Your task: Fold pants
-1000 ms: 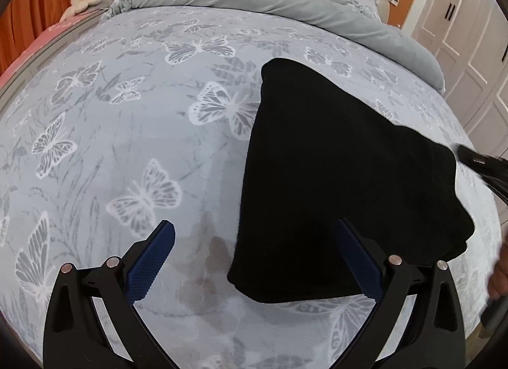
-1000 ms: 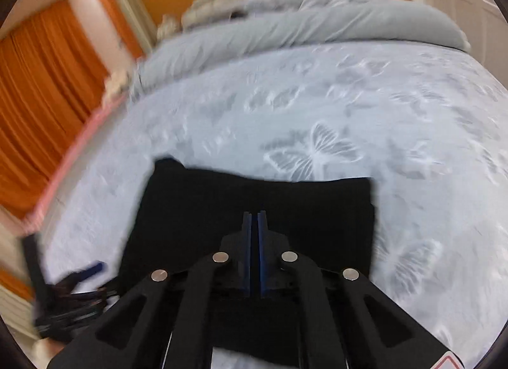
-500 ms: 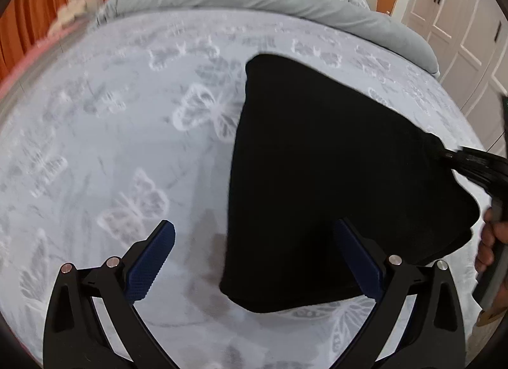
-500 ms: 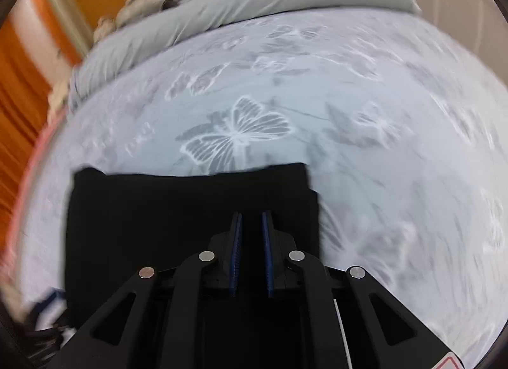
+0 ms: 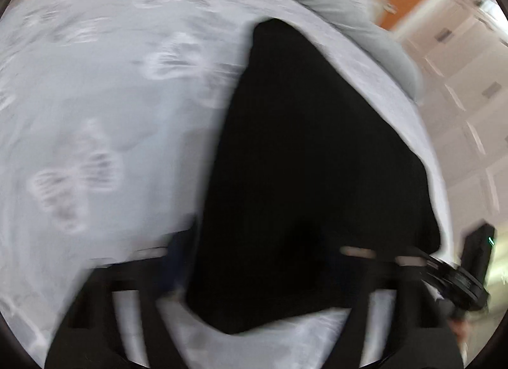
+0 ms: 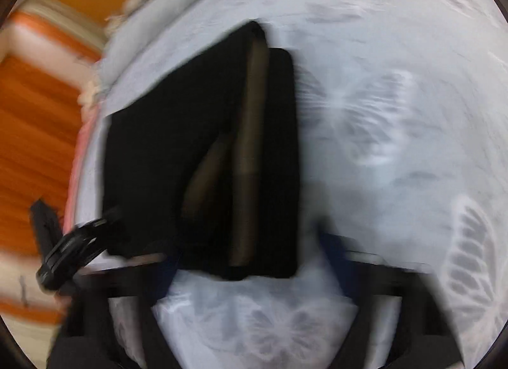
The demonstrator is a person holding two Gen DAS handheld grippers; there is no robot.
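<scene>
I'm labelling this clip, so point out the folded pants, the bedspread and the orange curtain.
folded pants [image 6: 165,153]: right wrist view, top black layer.
bedspread [image 6: 397,83]: right wrist view, bare butterfly-print area.
orange curtain [image 6: 31,134]: right wrist view, pleated middle.

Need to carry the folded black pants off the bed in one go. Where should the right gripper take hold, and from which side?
Probably the near short edge of the pants, approached low along the bedspread. The stacked layers end there in one thick edge facing the right gripper, whose jaws are spread. Motion blur hides finer detail.
</scene>
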